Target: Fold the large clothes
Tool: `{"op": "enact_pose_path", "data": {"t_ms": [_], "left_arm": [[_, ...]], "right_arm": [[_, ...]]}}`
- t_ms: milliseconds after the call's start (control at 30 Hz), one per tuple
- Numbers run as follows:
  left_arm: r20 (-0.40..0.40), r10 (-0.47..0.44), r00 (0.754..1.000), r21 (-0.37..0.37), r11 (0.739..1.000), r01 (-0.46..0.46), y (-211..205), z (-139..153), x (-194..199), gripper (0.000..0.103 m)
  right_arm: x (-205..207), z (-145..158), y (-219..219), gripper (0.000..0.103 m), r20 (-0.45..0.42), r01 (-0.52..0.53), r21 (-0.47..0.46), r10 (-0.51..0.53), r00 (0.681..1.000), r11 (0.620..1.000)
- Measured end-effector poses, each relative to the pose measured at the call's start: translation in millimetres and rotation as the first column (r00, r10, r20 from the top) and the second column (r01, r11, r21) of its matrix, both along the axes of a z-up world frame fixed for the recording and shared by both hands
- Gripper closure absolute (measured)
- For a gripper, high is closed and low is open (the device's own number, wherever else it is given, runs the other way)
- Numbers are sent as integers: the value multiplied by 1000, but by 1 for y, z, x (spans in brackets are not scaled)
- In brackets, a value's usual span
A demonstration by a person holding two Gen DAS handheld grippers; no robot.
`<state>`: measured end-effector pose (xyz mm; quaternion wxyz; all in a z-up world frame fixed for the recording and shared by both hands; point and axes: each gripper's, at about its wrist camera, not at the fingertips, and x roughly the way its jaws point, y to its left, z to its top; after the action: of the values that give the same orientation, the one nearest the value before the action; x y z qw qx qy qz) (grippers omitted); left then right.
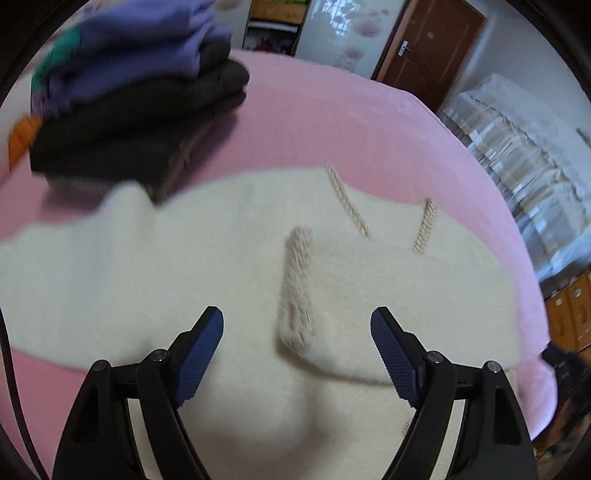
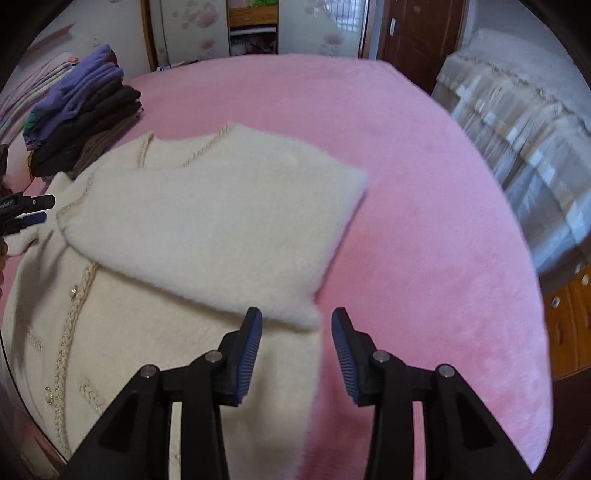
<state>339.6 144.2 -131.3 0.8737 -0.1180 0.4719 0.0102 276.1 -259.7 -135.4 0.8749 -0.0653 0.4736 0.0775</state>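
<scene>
The left gripper [image 1: 297, 334] hangs closest to its camera with its jaws spread wide and nothing between them, right above the cream cardigan [image 1: 207, 280]. The right gripper [image 2: 296, 332] is also spread apart and empty, poised over the cardigan's [image 2: 207, 229] right edge where the fluffy fabric meets the bed.

The cardigan lies flat on the pink bed [image 1: 332, 122], front side up. One sleeve [image 2: 221, 221] is folded across the chest, its cuff [image 1: 295, 291] with braided trim resting near the middle of the body. Braided trim also runs along the neckline and down the button front, and small buttons show on the lower part in the right wrist view. The other sleeve [image 1: 74, 236] stretches out toward the left side of the bed.

Just beyond the cardigan's shoulder sits a pile of folded clothes [image 2: 81, 110], dark brown pieces at the bottom and purple ones on top; the outstretched sleeve reaches its base. In the right wrist view the tip of the left gripper shows at the left edge.

Past the bed stand a wardrobe [image 2: 251, 26], a brown door [image 1: 428, 48] and a covered piece of furniture [image 2: 517, 122].
</scene>
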Motion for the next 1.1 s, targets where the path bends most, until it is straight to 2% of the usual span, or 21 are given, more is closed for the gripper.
{"op": "enact_pose_path", "data": {"t_ms": [133, 200, 333, 400, 500, 567, 600, 633, 667, 733, 767, 833, 900, 967, 1033, 1100], "left_arm": [[-15, -44, 999, 36, 998, 44, -25, 5, 32, 23], [-39, -50, 998, 77, 996, 53, -38, -3, 48, 23], [-127, 0, 992, 221, 975, 28, -46, -36, 84, 23], [-153, 19, 988, 217, 976, 15, -42, -53, 94, 23], [-144, 12, 989, 179, 984, 15, -39, -62, 97, 24], [-125, -8, 992, 175, 984, 29, -42, -64, 97, 37], [-114, -19, 993, 187, 982, 40, -45, -63, 97, 53], [-108, -18, 994, 211, 977, 41, -46, -65, 96, 64], [-94, -4, 996, 247, 969, 27, -48, -64, 96, 68], [-61, 16, 998, 273, 962, 1, -46, -65, 97, 78], [-50, 30, 998, 267, 964, -16, -44, -67, 97, 78], [-40, 48, 998, 272, 962, -35, -45, -80, 93, 78], [-19, 25, 1000, 345, 939, -17, -56, -87, 86, 78], [-6, 4, 1000, 406, 914, -2, -65, -85, 81, 78], [-5, -5, 1000, 401, 916, 7, -64, -76, 79, 78], [5, 0, 1000, 400, 917, -2, -62, -63, 74, 73]], "right_arm": [[44, 22, -9, 63, 22, 54, 63, -55, 998, 997], [74, 14, -11, 63, 2, 96, 82, -96, 995, 992], [134, -25, -26, 59, -90, 201, 112, -191, 977, 973], [152, -43, -37, 59, -152, 234, 171, -209, 966, 957], [168, -66, -45, 58, -198, 259, 200, -220, 955, 945], [173, -77, -49, 58, -222, 260, 268, -204, 954, 927], [174, -78, -49, 59, -214, 251, 300, -191, 958, 920], [174, -77, -46, 71, -193, 234, 290, -182, 964, 928], [173, -73, -41, 85, -160, 214, 255, -177, 971, 943], [166, -60, -30, 90, -65, 180, 194, -171, 983, 964], [164, -57, -27, 90, -30, 179, 160, -176, 984, 971], [169, -74, -26, 90, -67, 203, 104, -197, 978, 974], [173, -91, -25, 90, -90, 207, 75, -200, 976, 975], [173, -88, -21, 89, -81, 216, 68, -210, 974, 974], [169, -77, -20, 86, -71, 233, 74, -228, 971, 970], [160, -60, -23, 76, -39, 260, 70, -258, 965, 963]]}}
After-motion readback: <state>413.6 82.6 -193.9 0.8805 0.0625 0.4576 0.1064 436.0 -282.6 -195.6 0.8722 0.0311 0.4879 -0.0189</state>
